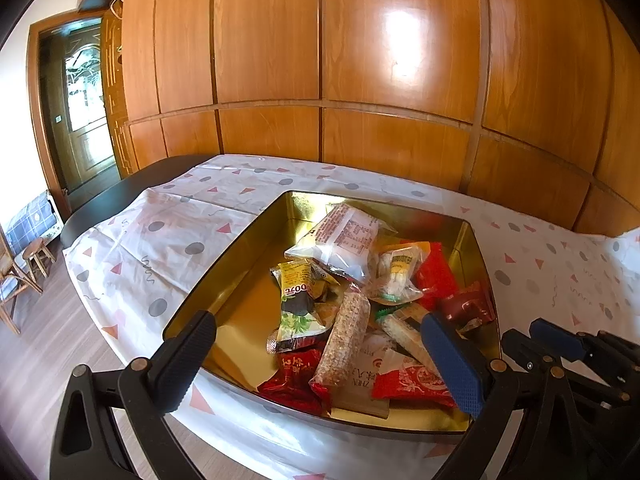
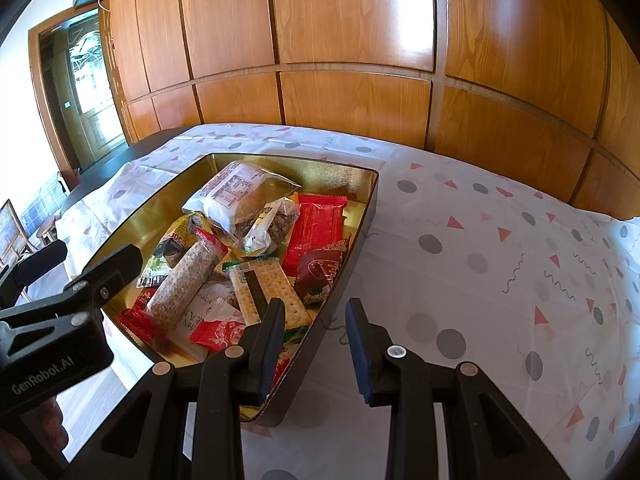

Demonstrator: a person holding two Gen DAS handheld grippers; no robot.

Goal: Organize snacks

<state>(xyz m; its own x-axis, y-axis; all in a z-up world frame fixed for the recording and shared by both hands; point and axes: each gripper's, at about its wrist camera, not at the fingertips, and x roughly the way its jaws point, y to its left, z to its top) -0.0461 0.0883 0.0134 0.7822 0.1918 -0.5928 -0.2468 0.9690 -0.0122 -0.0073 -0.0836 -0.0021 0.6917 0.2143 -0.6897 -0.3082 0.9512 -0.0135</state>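
Gold tin (image 1: 240, 264) on patterned cloth (image 1: 168, 240) over tabletop, heaped with snack packets (image 1: 348, 276): cracker sleeve (image 2: 268, 292), red wrappers, grain bar. Left tongs (image 1: 320, 360) spread wide above tin's near edge, holding nothing. Right tongs (image 2: 316, 352) parted, straddling tin's right wall, not clamped.

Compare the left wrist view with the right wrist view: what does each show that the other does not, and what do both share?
Only the left wrist view shows the left gripper open over the snacks, and a wooden stool on the floor.

Only the right wrist view shows the right gripper open, straddling the gold tray's right wall, with the cracker pack's grid clearly visible.

Both show the gold tray full of snacks, the clear bun bag on top, and the patterned tablecloth.
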